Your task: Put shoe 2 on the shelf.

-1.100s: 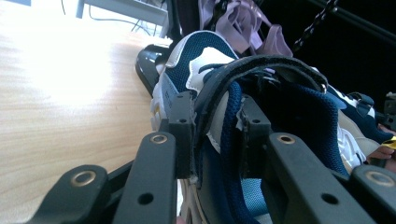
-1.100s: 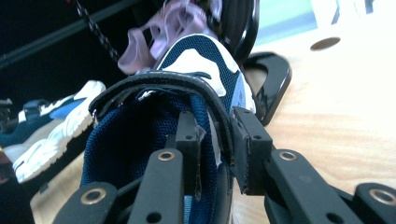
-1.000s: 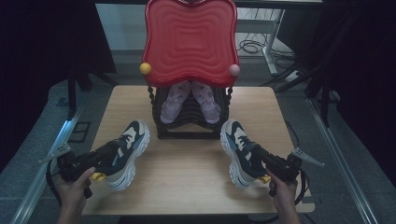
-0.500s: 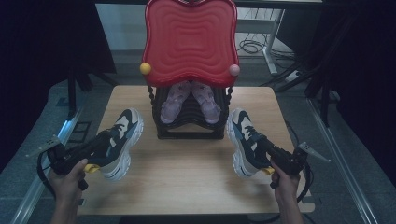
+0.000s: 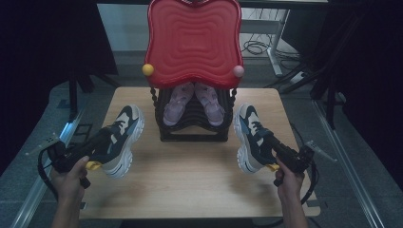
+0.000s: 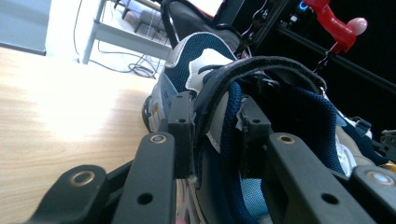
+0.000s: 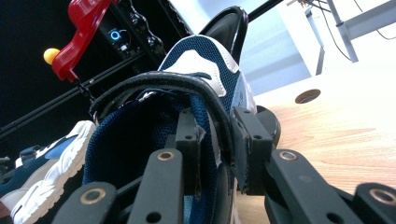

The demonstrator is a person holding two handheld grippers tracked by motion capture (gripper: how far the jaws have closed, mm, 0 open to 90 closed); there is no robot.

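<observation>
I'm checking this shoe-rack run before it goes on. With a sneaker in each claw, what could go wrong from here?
Each claw pinches only the collar wall at the heel: the left claw on the left sneaker, the right claw on the right sneaker. The soft collar may flex, letting a toe sag or the shoe slip out. The black shoe rack already holds pink shoes under the red top, so a toe might snag the rack's posts or knock that pair.

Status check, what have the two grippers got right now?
Left gripper clamped on left sneaker's collar. Right gripper clamped on right sneaker's collar. Black rack with pink shoes stands between them.
</observation>
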